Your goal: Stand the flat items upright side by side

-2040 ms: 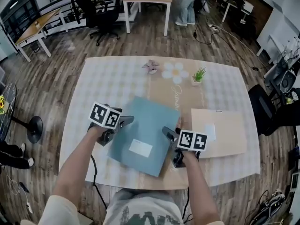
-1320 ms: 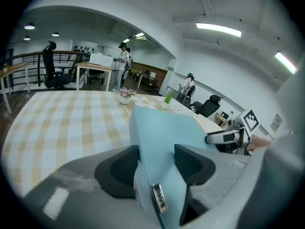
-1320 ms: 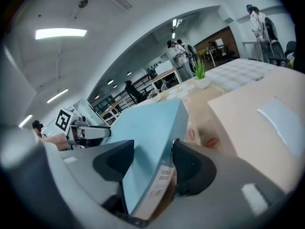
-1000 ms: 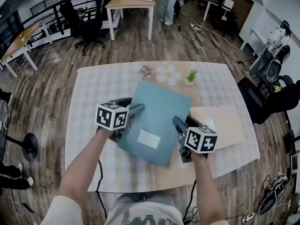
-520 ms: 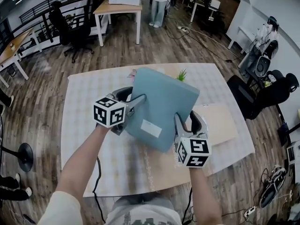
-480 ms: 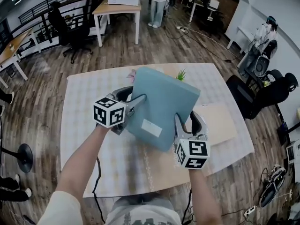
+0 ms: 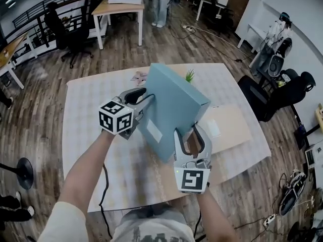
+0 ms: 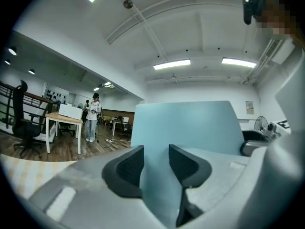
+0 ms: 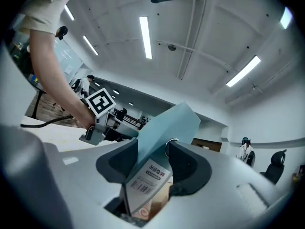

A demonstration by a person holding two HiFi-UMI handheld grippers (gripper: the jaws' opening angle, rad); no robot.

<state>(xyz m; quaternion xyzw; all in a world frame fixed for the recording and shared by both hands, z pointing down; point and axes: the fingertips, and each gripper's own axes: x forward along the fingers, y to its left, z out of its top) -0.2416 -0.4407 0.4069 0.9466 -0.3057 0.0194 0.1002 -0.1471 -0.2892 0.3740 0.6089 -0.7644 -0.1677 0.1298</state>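
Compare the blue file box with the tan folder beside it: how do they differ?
Colour: the blue file box is teal, the tan folder kraft brown. Pose: the blue file box is raised at a steep tilt, while the tan folder lies flat on the table. Both are flat rectangles bearing a white label.

My table: pale checked cloth over it
My right: tan flat box, lying flat
Far edge: small potted plant; pink ornament near it
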